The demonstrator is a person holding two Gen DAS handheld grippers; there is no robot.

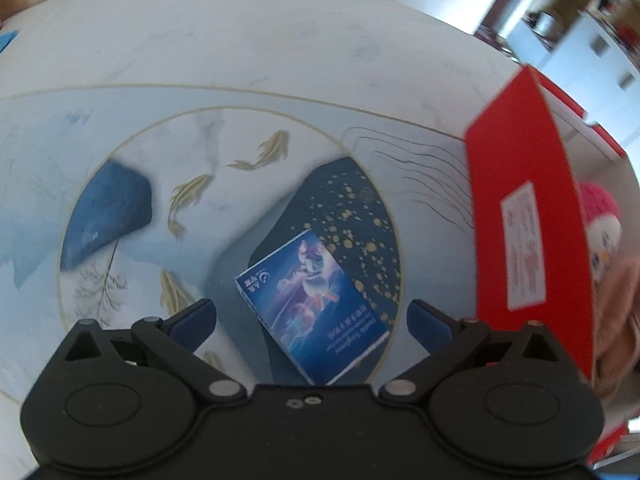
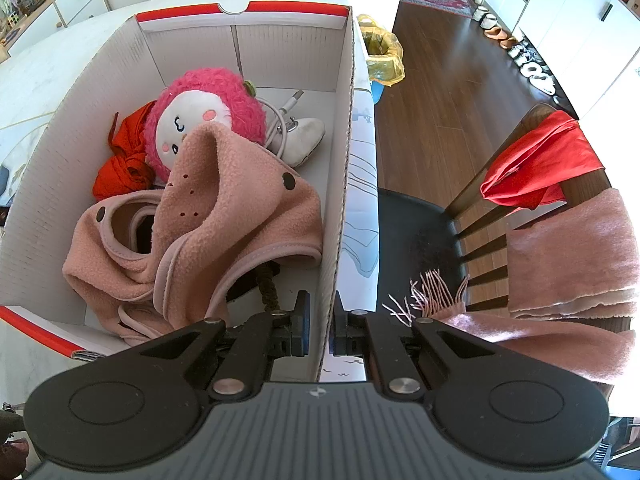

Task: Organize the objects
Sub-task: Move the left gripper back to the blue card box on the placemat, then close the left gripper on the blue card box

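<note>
Blue card pack (image 1: pixel 314 308) lies flat on the bench (image 1: pixel 240 40), lower centre of the left wrist frame, tilted, printed face up, over a dark blue gold-speckled patch of the bench's painted pattern. Left tool (image 1: pixel 312 320) hangs over it with jaws spread wide; the pack sits in the gap between the blue fingertips (image 1: pixel 196 316), touching neither. Red cardboard box (image 1: pixel 528 220) stands at the right edge of that frame, outer wall with a white label facing the camera. In the right wrist frame the same box (image 2: pixel 344 160) fills the left and centre, white inside, red along the rim. It holds a pink plush doll (image 2: pixel 200 120) at upper centre, a red cloth (image 2: pixel 124 160) at its left, a white cable and charger (image 2: pixel 296 136) at its right, and a pink fleece garment (image 2: pixel 208 232) across the front. Right tool (image 2: pixel 320 328) is clamped on the box's right wall at lower centre, one pad inside, one outside. Right of the box: a chair (image 2: pixel 520 208) draped with a pink scarf (image 2: pixel 568 256) and a red cloth, over wooden floor.
</note>
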